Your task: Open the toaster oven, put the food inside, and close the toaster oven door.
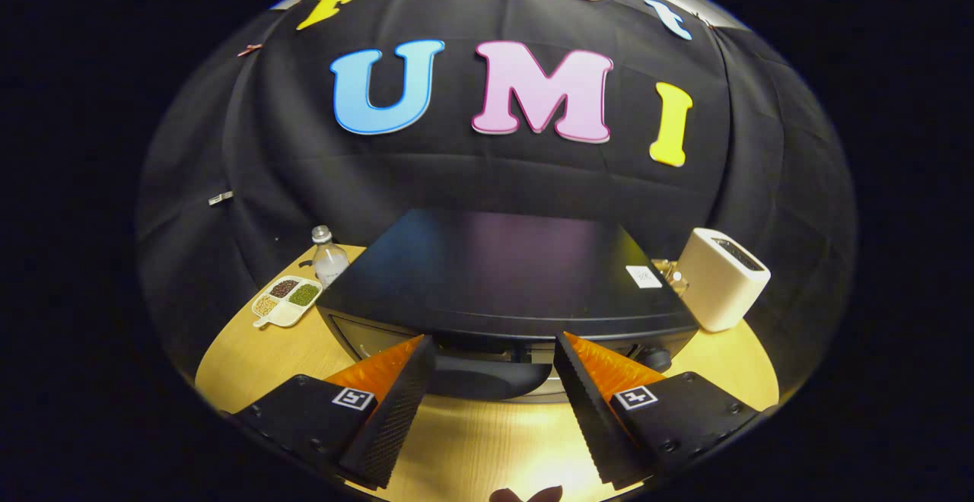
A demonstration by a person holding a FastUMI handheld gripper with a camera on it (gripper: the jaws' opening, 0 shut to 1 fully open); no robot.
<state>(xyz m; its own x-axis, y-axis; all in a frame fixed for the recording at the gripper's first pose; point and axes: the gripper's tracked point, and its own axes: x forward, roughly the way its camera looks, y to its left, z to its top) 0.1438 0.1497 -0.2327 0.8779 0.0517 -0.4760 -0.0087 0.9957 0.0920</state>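
A black toaster oven [502, 274] stands on the round wooden table [251, 357], seen from above its flat top. Its front face and the door's dark handle [487, 376] sit just ahead of my fingers. My gripper [494, 346] is open, its two fingers spread wide on either side of the handle, touching nothing. The door looks closed. Whether food lies inside is hidden.
A white divided dish [288, 300] with seeds or beans lies left of the oven, and a small clear bottle [329, 257] stands behind it. A white pop-up toaster [721, 280] stands to the right. A small white tag [644, 277] lies on the oven's top.
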